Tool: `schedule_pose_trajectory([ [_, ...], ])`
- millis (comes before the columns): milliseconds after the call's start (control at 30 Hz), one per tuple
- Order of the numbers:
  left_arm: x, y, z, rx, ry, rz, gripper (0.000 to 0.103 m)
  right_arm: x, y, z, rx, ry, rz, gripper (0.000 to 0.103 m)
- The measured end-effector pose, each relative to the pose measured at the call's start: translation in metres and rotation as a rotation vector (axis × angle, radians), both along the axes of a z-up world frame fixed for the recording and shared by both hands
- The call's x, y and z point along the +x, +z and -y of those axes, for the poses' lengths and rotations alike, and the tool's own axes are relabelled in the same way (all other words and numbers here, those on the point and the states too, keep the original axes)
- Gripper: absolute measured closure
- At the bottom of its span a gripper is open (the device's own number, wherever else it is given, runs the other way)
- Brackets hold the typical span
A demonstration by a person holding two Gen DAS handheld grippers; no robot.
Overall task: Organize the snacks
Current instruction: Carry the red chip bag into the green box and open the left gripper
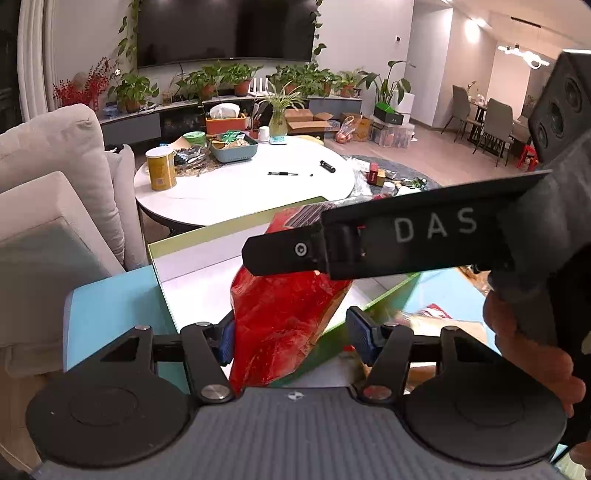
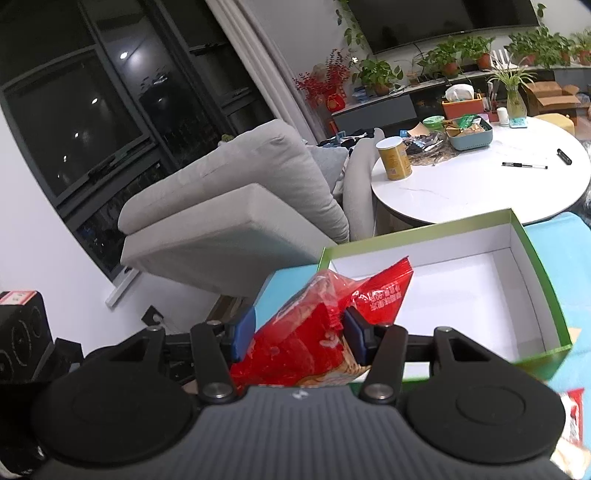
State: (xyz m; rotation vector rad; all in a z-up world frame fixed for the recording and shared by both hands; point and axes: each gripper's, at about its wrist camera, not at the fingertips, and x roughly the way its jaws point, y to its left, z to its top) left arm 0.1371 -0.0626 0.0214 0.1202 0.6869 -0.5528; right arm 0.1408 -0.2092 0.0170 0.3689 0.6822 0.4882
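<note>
Right gripper blue pads clamped on glossy, crinkled red pack, white print too small to read, held at near corner of box: green rim, white inside. Left gripper fingers apart, straddling pack. Right gripper body lettered "DAS".

Somebody's living room, pretty clearly at night

Big wall TV over a low console lined with potted plants, light grey sofa, round white coffee table with clutter on it, dining chairs off in the next area, and dark windows reflecting the ceiling lights.
</note>
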Motion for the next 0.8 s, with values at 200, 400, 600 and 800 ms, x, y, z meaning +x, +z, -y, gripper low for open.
schedule_pose_trajectory([
  [200,0.025,-0.01,0.0,0.011,0.011,-0.012,0.048,0.021,-0.009,0.005,0.039,0.006,-0.014,0.022],
  [400,0.036,-0.022,-0.002,0.03,0.033,-0.036,0.048,0.037,-0.023,0.005,0.086,0.028,-0.029,0.022],
  [600,0.045,-0.042,-0.005,0.078,0.058,-0.043,0.045,0.051,-0.046,0.001,0.031,0.014,-0.073,0.022],
  [800,0.031,-0.029,-0.016,0.064,0.098,0.005,0.038,0.035,-0.037,0.017,-0.084,-0.105,-0.048,0.022],
])
